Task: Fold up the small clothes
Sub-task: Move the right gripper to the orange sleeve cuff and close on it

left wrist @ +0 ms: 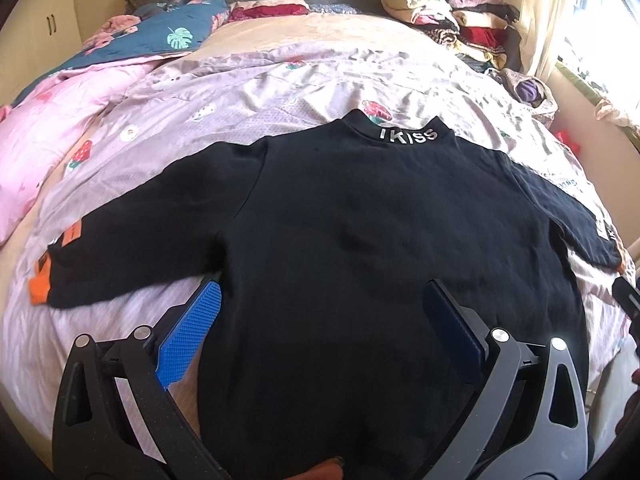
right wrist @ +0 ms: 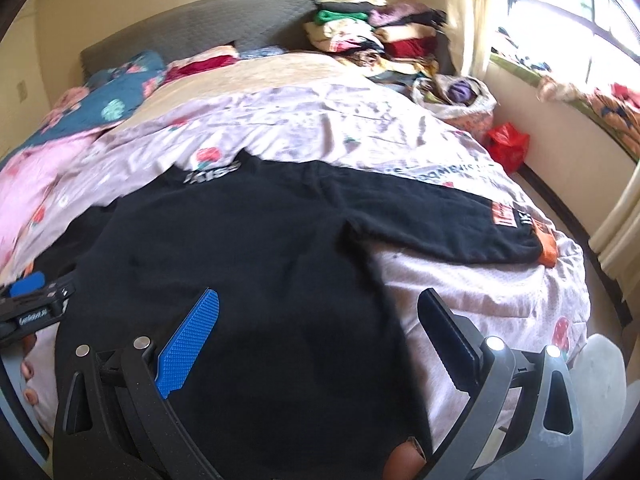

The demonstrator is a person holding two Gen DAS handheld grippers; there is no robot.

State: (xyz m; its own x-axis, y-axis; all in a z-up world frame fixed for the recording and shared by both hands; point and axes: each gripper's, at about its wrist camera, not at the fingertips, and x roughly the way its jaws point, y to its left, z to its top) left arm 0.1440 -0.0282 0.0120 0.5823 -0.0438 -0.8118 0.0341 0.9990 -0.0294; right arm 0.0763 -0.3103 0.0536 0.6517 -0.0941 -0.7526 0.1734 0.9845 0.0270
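Observation:
A small black sweater [left wrist: 360, 216] lies spread flat on the bed, back up, collar lettered "IKISS" [left wrist: 407, 135] at the far end and both sleeves stretched out sideways. Orange cuffs [left wrist: 39, 285] end the sleeves. My left gripper [left wrist: 324, 304] hovers open over the sweater's lower left part, its blue pad [left wrist: 192, 332] near the left side seam. In the right wrist view the sweater [right wrist: 240, 248] fills the middle, and my right gripper [right wrist: 320, 312] stands open over its lower right edge. The right sleeve [right wrist: 460, 220] runs toward the bed's corner. Neither gripper holds cloth.
The bed carries a pale lilac strawberry-print cover [left wrist: 280, 92], a pink quilt [left wrist: 44, 128] and a blue floral one [left wrist: 168, 28] at left. Stacks of folded clothes [left wrist: 452, 12] sit at the far right by the headboard. A red bag [right wrist: 507, 145] lies on the floor by the window wall.

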